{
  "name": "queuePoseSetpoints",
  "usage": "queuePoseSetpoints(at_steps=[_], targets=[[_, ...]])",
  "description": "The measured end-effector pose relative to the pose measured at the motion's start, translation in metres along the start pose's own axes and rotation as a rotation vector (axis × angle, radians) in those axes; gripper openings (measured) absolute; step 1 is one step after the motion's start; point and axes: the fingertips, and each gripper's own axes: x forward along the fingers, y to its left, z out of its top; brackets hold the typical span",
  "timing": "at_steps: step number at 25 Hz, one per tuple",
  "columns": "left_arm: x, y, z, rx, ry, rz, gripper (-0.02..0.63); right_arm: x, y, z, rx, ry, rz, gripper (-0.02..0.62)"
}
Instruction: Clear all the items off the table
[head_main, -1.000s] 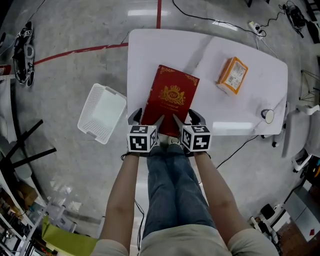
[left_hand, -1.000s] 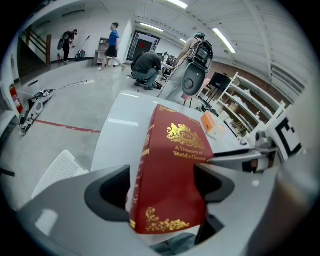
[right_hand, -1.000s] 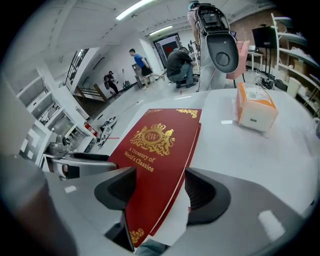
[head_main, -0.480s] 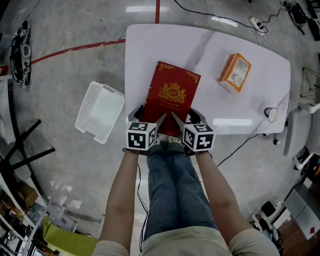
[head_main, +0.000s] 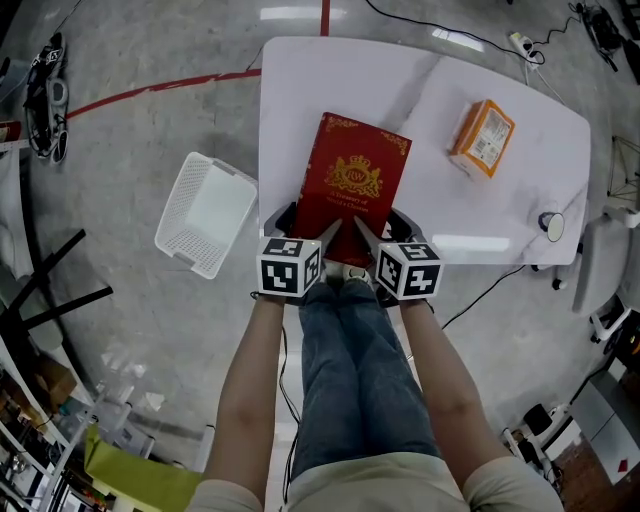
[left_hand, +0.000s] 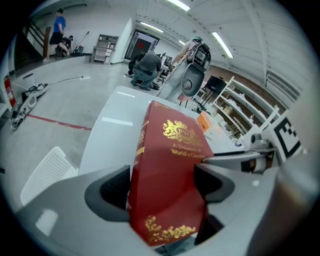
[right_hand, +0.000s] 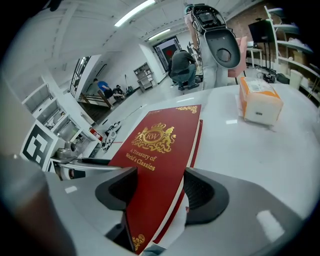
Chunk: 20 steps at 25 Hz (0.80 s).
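Both the left tool (head_main: 308, 232) and right tool (head_main: 377, 230) clench the red book (head_main: 355, 185), right jaws just closing further; best lifted level, together, toward the basket (head_main: 205, 215).

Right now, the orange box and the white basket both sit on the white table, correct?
No: the white basket stands on the floor beside the white table, as the head view shows. The orange box does sit on the table.

red book (head_main: 352, 190): 1 | orange box (head_main: 483, 138): 1 | white basket (head_main: 205, 213): 1 | table (head_main: 300, 90): 1
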Motion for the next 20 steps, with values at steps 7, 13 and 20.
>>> queuePoseSetpoints(at_steps=[7,13,20], targets=[[-0.024,-0.001,0.009,-0.026,-0.099,0.024,0.392,-0.012,0.017,0.016,-0.08,-0.037,0.022,0.288],[-0.047,0.013,0.009,-0.1,-0.167,0.054,0.39,-0.011,0.043,0.026,-0.172,-0.032,0.065,0.288],[-0.077,0.047,-0.012,-0.176,-0.212,0.11,0.388,0.004,0.087,0.015,-0.244,-0.003,0.12,0.288]])
